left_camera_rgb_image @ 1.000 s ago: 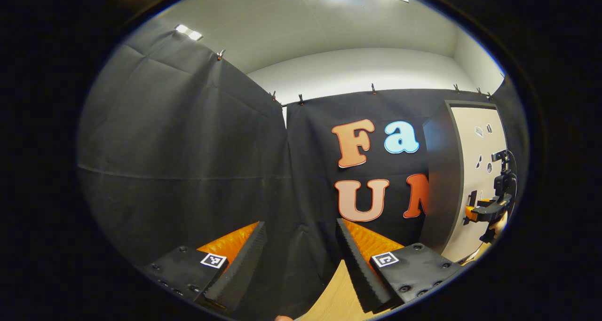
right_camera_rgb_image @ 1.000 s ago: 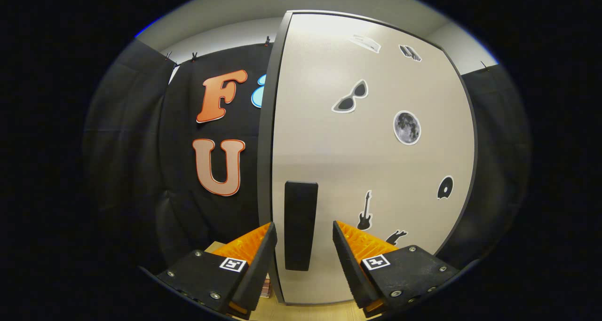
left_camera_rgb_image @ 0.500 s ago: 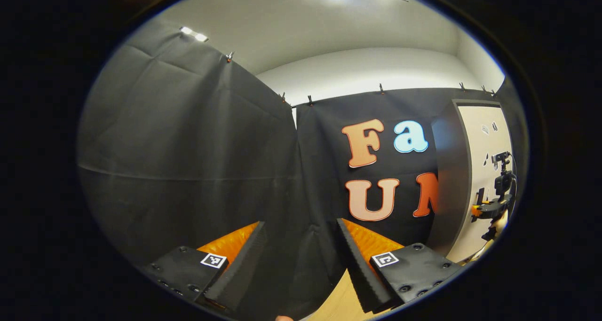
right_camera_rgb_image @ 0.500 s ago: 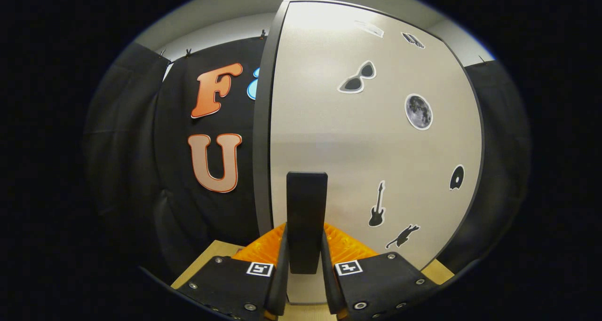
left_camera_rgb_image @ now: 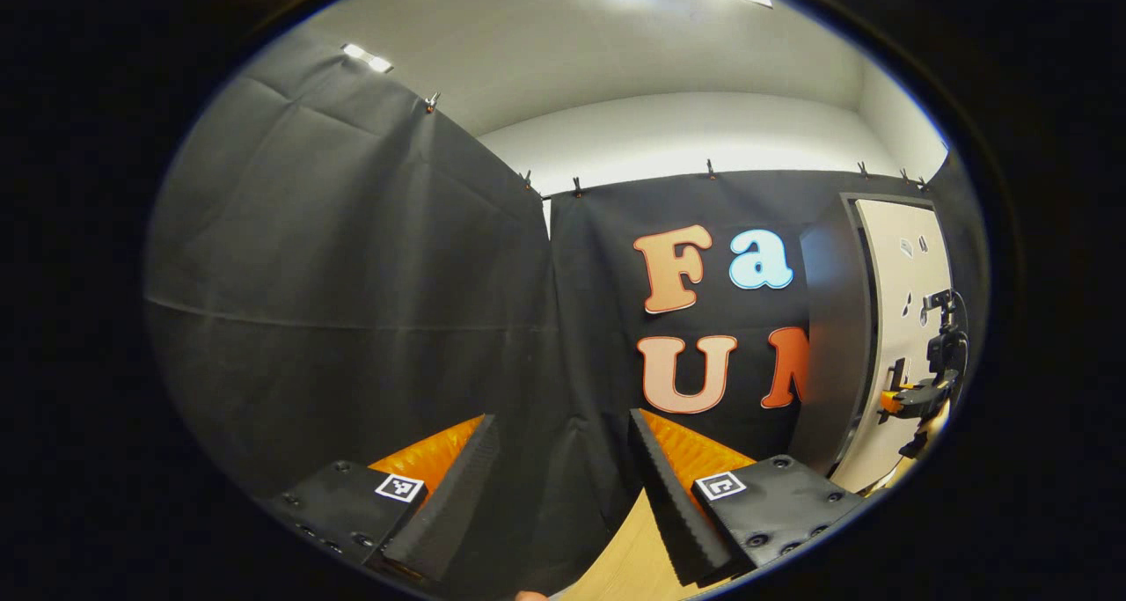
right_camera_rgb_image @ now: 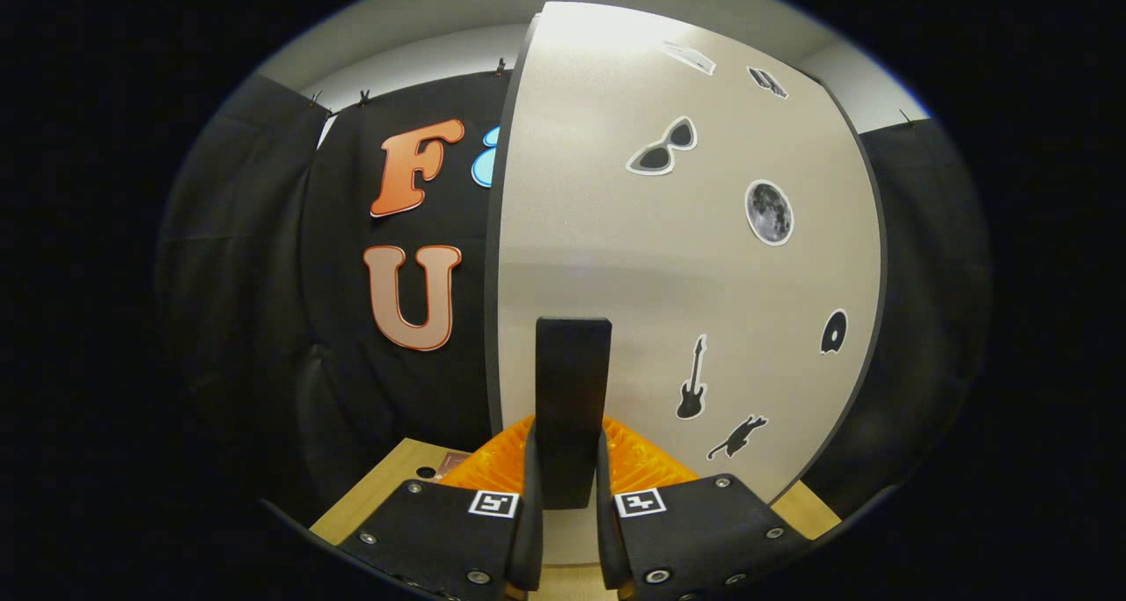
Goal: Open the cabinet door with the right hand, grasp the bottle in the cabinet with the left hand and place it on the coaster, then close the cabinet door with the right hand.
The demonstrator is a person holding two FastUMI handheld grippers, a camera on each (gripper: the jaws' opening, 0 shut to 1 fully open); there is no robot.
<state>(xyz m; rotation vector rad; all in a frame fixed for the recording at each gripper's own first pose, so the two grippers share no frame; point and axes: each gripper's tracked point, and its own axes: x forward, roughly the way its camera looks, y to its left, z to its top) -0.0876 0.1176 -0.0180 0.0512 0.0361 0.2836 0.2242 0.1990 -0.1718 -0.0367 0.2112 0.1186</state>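
Door edge: in the right gripper view I see the cabinet door (right_camera_rgb_image: 686, 258) with its dark left edge running top to bottom just left of the handle (right_camera_rgb_image: 572, 407); the booth's black cloth lies beyond that edge.
Door face: pale, with small stickers (sunglasses, moon, guitar, cat, disc) to the right of the handle.
Right gripper (right_camera_rgb_image: 567, 531): its two fingers are clenched on the handle, one pressing each side of the upright black bar near its lower end.
Right gripper, far look: in the left gripper view I see it (left_camera_rgb_image: 915, 399) at the far right, against the door (left_camera_rgb_image: 902, 319), with part of the hand (left_camera_rgb_image: 934, 423) that holds it just below.
Cabinet side: in that same view a dark side panel (left_camera_rgb_image: 831, 346) stands left of the door.
Left gripper (left_camera_rgb_image: 563, 487): released, fingers wide apart with nothing between them, pointing at the cloth wall well left of the cabinet.
Open room: I see free space ahead of the left gripper up to the cloth; a strip of wooden table (left_camera_rgb_image: 629, 561) shows under its right finger.
Table at door: wooden surface (right_camera_rgb_image: 387, 487) shows below the door at both sides of the right gripper.
Bottle: I cannot tell where it is; the door hides the cabinet's inside.
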